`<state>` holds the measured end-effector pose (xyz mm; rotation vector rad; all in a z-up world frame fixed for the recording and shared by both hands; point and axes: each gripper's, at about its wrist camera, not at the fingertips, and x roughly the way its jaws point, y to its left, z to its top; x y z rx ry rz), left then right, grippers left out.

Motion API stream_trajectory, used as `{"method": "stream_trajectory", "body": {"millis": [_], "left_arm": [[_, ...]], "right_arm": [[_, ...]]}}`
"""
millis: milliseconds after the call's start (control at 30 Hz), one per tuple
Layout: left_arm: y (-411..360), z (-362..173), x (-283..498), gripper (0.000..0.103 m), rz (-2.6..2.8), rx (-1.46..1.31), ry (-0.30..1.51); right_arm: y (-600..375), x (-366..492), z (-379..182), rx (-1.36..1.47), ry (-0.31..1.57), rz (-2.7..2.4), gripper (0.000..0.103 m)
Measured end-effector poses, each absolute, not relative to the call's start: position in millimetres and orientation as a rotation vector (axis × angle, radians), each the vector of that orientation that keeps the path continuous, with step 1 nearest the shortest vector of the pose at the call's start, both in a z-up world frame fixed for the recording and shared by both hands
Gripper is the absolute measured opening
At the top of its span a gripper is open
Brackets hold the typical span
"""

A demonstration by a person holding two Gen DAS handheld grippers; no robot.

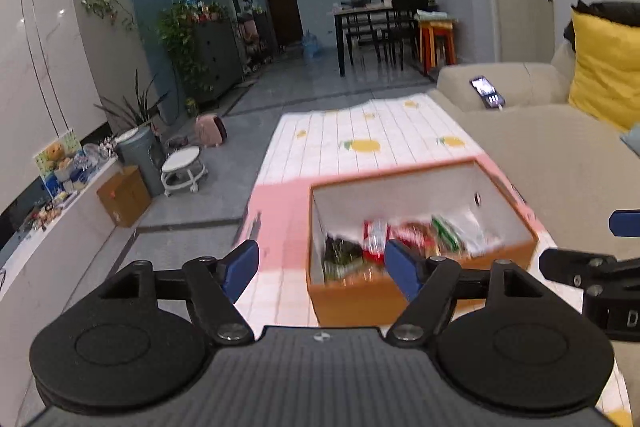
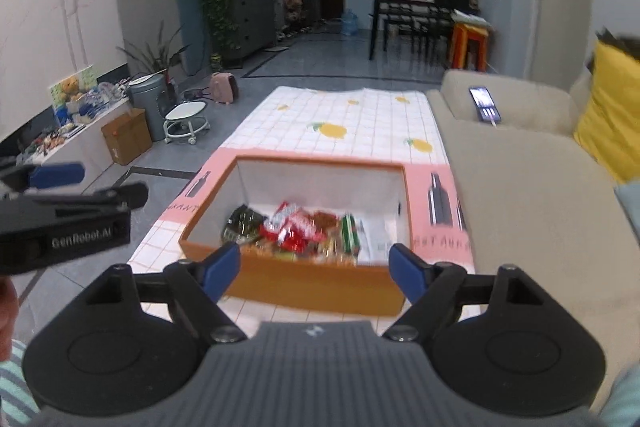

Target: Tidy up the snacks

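At inspection, one orange box (image 2: 316, 287) stood on the tablecloth-covered table (image 2: 340, 115), directly ahead of and below both grippers. The snacks (image 2: 298, 229) lay heaped inside it, against the wall nearest the grippers and toward its left half; the far portion of the white interior was bare. The left gripper (image 1: 322, 269) had its blue fingers spread wide with nothing between them, the near left corner of the box showing through the gap. The right gripper (image 2: 316, 269) was likewise spread wide and empty, framing the near wall of the box without touching it. Neither tool pressed on any item. No loose snack was visible on the cloth around the box, so gathering was judged largely complete; whether sorting within the box remained could not be determined. The count was hampered by blur: one dark green packet (image 2: 242, 223) at the left of the heap, at least two red-and-white packets (image 2: 294, 223), one green carton (image 2: 349, 233) at the right, and some golden wrappers beneath, number indeterminate. One phone (image 2: 485, 103) lay on the sofa (image 2: 532, 195), ahead and right of the grippers, well clear of the work.
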<state>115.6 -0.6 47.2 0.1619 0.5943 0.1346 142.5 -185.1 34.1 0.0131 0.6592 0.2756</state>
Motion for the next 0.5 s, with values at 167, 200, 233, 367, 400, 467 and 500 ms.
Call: {"method": "stream_trajectory", "body": {"millis": [167,200,233,367,400,467,500], "left_arm": [[-6.9,30.1,102.5,0.084,0.108,0.14,0.643],[-8.2,26.2,103.3,0.084,0.103,0.136,0.658],[-7.9,22.1,101.7,0.084,0.101,0.131,0.668],[-10.0,7.4,93.5,0.084,0.092,0.11,0.714],[-10.8,5.2,93.4,0.084,0.094,0.108,0.721],[-10.2,2.1,95.7,0.084,0.097,0.109,0.729],[-9.8,0.7,96.9,0.084,0.099,0.108,0.733]], "right_arm": [[-187.4,115.9,19.4,0.07,0.664,0.269,0.079],[-187.4,112.8,17.0,0.073,0.659,0.266,0.079],[-186.6,109.4,14.6,0.073,0.655,0.268,0.079],[-182.2,107.5,5.2,0.047,0.635,0.257,0.08],[-181.2,108.1,3.1,0.042,0.633,0.254,0.08],[-179.9,108.7,-0.7,0.033,0.636,0.252,0.08],[-179.8,110.9,-2.3,0.03,0.64,0.251,0.08]]}}
